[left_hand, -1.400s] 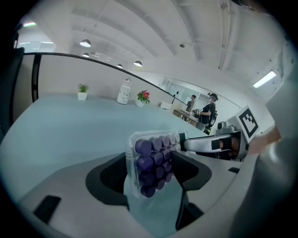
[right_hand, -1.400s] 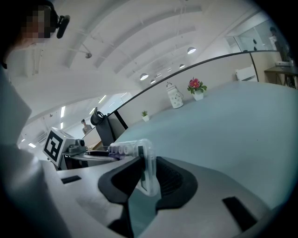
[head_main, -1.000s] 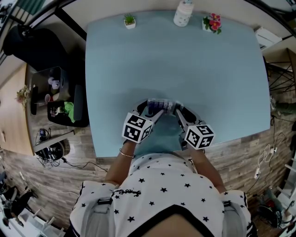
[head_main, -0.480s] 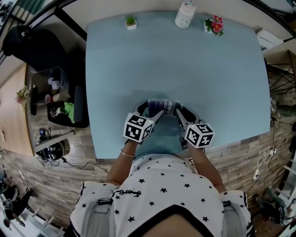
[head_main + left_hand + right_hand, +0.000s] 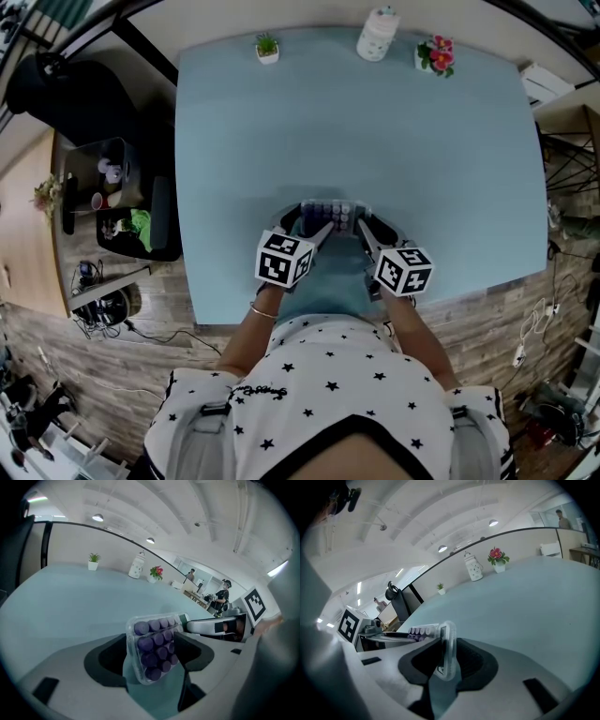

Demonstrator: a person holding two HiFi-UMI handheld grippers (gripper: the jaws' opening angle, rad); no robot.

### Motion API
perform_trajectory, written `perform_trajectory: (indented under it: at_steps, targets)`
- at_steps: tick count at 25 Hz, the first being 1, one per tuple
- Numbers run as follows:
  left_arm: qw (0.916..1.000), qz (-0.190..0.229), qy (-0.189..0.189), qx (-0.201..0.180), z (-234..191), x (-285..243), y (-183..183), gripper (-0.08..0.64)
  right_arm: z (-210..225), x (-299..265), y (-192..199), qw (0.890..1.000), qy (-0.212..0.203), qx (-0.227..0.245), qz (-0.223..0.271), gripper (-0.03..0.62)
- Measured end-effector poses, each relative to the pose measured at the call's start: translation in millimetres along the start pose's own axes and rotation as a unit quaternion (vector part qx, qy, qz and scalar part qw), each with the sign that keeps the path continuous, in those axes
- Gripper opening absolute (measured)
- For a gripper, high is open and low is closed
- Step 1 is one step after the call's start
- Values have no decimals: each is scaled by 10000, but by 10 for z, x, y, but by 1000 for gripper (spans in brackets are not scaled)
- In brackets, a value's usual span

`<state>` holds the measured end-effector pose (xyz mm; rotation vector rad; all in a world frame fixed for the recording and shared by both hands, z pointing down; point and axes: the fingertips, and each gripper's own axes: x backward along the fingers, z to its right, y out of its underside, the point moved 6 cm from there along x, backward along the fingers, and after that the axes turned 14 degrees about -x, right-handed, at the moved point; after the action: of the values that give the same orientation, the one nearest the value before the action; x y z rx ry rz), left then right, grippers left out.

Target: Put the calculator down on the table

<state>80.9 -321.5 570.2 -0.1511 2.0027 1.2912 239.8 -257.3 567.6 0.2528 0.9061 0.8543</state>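
Pale blue table [image 5: 394, 141] stretched away beneath both hands. On the left gripper [image 5: 153, 644] the jaws stood very wide and had just been opening. The calculator [image 5: 153, 649] lay between them with its purple keys up, its long sides just beside the pads [image 5: 194, 651] rather than squeezed. On the right gripper [image 5: 447, 656] the jaws were narrow and had likewise been opening. The calculator's clear end stood edge-on between them, and from that view I could not tell whether they had quite let go. In the head view the calculator lay near the table's front edge, between the two sets of tips and seemingly flat on the surface.

The step in hand looked like the release. Done well, it called for both pairs of jaws to part until a gap showed on either side. Each gripper then needed drawing straight back along its own line, low and slow, so that no pad dragged a corner. The right one wanted most care, since a thin plastic edge could cling and lift.

Against a second earlier, the calculator lay in the same spot and both hands had hardly shifted. Only the left marker cube [image 5: 284, 260] sat a touch nearer the middle. The plant [image 5: 267, 45], jar [image 5: 378, 33] and flowers [image 5: 431, 52] stood as before along the far edge.
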Motion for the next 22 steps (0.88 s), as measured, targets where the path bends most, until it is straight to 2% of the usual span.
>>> perform_trajectory:
  at_steps: [22]
  targets:
    - [9993,20,-348,149,-58,-67,-4,327,20,-124,-48,9987,303,388,-86,114]
